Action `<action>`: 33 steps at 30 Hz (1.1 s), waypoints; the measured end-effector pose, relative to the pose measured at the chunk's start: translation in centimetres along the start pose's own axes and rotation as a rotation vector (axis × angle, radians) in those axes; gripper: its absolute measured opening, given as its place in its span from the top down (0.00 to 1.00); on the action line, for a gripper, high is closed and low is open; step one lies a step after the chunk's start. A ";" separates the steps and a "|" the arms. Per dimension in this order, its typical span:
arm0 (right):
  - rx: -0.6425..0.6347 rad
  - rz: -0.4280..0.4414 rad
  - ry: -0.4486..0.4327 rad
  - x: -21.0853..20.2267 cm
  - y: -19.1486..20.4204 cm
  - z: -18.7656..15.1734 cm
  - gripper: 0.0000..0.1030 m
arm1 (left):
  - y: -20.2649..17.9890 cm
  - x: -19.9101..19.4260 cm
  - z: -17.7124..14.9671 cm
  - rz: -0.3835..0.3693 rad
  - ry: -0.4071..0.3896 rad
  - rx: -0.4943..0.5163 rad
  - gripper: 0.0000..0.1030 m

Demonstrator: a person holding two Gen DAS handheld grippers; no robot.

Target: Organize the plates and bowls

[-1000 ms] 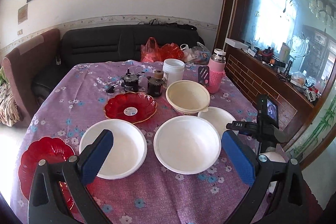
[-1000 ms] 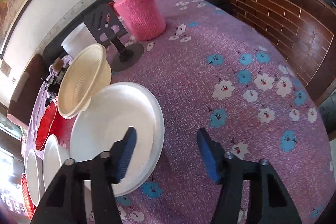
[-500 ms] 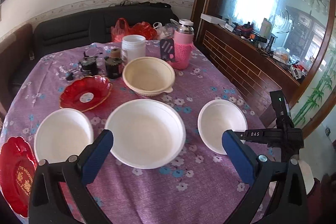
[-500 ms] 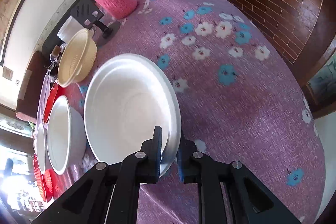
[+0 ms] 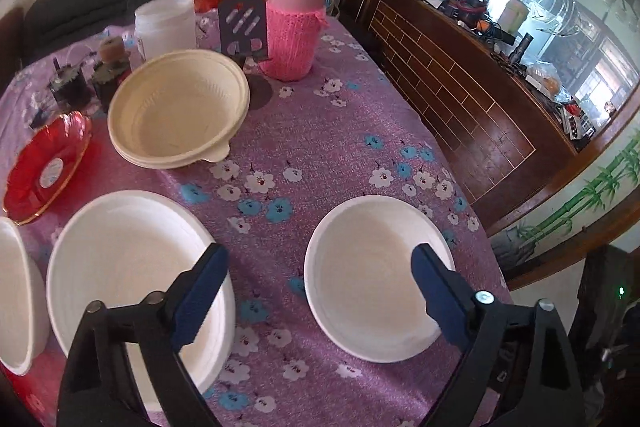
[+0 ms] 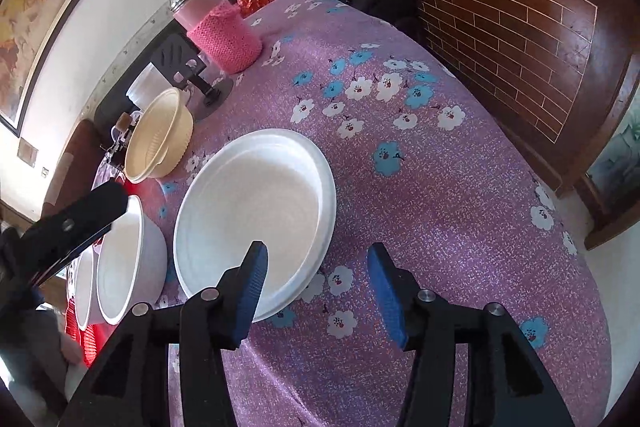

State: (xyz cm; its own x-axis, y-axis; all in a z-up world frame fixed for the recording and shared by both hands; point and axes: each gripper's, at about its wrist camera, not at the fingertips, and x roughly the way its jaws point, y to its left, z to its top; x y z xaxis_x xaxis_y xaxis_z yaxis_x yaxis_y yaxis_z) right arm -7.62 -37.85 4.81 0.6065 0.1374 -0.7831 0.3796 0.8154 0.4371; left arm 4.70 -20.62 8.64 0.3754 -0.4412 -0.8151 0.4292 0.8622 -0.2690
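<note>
A small white bowl (image 5: 372, 267) sits on the purple floral tablecloth at the right; it also shows in the right wrist view (image 6: 256, 227). My left gripper (image 5: 320, 295) is open just above its left half, holding nothing. My right gripper (image 6: 316, 287) is open at its near rim, its left finger over the bowl. A larger white bowl (image 5: 128, 267) lies to the left (image 6: 120, 259), with another white bowl (image 5: 12, 291) beyond it. A cream bowl stack (image 5: 176, 115) stands behind, and a red plate (image 5: 44, 163) at far left.
A pink knitted flask (image 5: 294, 27), a white jar (image 5: 166, 23), a dark card stand (image 5: 242, 31) and small dark jars (image 5: 108, 79) stand at the back. The table edge (image 5: 472, 195) drops off at right beside a wooden brick-pattern cabinet (image 5: 480, 95).
My right gripper was shut on the small white bowl's rim and has opened and let it go. My left gripper has swung right and closer, over that bowl.
</note>
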 end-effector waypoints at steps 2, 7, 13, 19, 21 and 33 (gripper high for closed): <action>-0.002 0.003 -0.009 0.0 0.0 0.1 0.46 | 0.3 1.8 0.4 -0.034 0.057 -0.024 0.32; -0.012 0.012 -0.015 0.4 0.3 0.2 0.47 | 0.2 4.3 0.7 -0.005 0.099 -0.035 0.35; -0.010 0.013 0.003 1.6 0.5 0.0 0.52 | -0.7 5.4 0.4 0.009 0.122 0.009 0.37; 0.013 -0.001 0.011 2.4 0.5 -0.2 0.68 | -1.5 6.3 0.2 0.004 0.167 0.061 0.86; 0.020 -0.019 0.006 2.5 0.5 -0.2 0.75 | -1.6 6.1 0.1 0.008 0.151 0.078 0.87; -0.030 -0.001 -0.105 -2.1 2.6 -0.6 0.81 | -1.1 -0.5 -1.6 -0.043 0.007 0.053 0.88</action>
State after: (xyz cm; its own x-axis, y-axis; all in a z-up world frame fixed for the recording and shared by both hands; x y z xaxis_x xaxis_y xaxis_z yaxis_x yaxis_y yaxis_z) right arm -8.34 -35.70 7.27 0.6769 0.0779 -0.7319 0.3601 0.8322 0.4216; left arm 2.78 -20.94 8.48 0.3497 -0.4757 -0.8071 0.4875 0.8281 -0.2768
